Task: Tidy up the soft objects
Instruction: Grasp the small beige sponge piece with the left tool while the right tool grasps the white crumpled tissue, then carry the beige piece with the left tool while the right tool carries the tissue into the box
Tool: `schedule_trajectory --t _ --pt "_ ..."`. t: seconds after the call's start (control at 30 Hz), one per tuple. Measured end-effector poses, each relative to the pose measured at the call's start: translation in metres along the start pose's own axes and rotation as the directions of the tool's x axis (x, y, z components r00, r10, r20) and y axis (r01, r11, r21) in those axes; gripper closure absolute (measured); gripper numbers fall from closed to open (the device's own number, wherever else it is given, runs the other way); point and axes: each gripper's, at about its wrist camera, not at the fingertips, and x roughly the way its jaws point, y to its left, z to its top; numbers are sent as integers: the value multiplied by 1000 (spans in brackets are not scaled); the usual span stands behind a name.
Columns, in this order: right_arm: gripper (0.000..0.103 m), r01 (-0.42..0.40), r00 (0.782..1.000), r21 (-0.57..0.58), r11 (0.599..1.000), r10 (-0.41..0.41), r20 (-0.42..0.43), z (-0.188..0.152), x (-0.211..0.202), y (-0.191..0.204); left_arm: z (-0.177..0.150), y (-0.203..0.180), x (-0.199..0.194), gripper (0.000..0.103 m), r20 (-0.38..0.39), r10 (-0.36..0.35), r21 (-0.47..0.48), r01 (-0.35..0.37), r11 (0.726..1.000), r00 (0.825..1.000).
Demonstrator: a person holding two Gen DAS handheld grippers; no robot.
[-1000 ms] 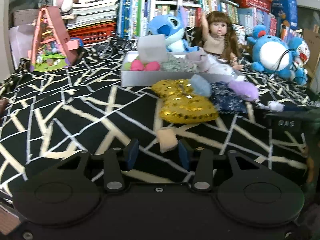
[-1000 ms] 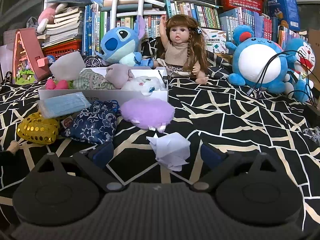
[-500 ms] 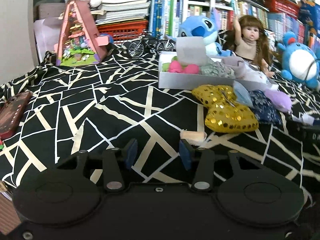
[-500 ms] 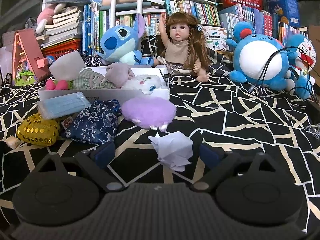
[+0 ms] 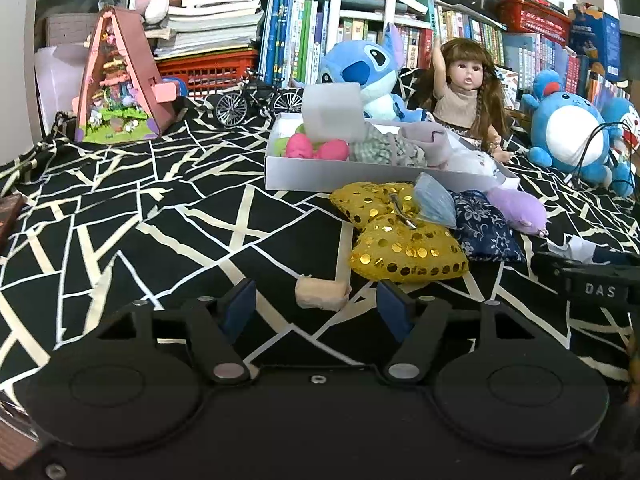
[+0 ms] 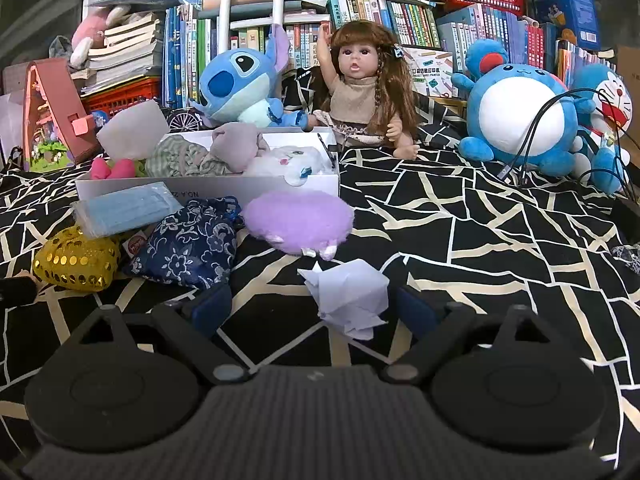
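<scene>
The left gripper (image 5: 316,307) hovers low over the black cloth (image 5: 120,220) with pale lines. Its jaws are opening, and a small beige roll (image 5: 321,291) lies on the cloth between them, touching neither pad. Just beyond the roll sits a gold sequined pouch (image 5: 404,250), with a blue mask pack (image 5: 434,202) leaning on it and a navy floral bag (image 5: 486,228) beside it.

The right gripper (image 6: 316,312) is also low over the cloth. Its jaws are closing, still wide apart, with a crumpled white tissue (image 6: 348,294) between them, nearer the right pad; neither pad presses on it. A purple plush (image 6: 300,220) lies just past the tissue, near the front wall of the white box (image 6: 256,188).

The box already holds soft things: pink pieces, a checked cloth, a grey cloth and a white plush. Behind it sit a blue plush (image 6: 240,84) and a doll (image 6: 364,92).
</scene>
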Motion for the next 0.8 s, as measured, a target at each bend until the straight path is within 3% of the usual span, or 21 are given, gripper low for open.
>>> schedule_trajectory --t 0.07,0.2,0.37,0.4,0.8 --pt "14 1 1000 3 1000 -1 -5 0 0 0 0 0 4 49 -8 -7 -2 7 1000 1000" --pt "25 1 1000 2 1000 -1 -10 1 0 -1 0 -2 7 76 -11 -15 27 15 1000 1000" --pt "53 15 1000 10 1000 -15 -4 3 -2 -2 2 -3 6 77 -6 -15 41 15 999 1000" --pt "55 18 1000 12 1000 -18 -2 3 -3 -2 2 -2 5 77 -4 -14 41 14 999 1000" --pt "57 15 999 51 999 -16 32 23 -13 -6 32 7 2 77 32 -4 17 3 1000 999"
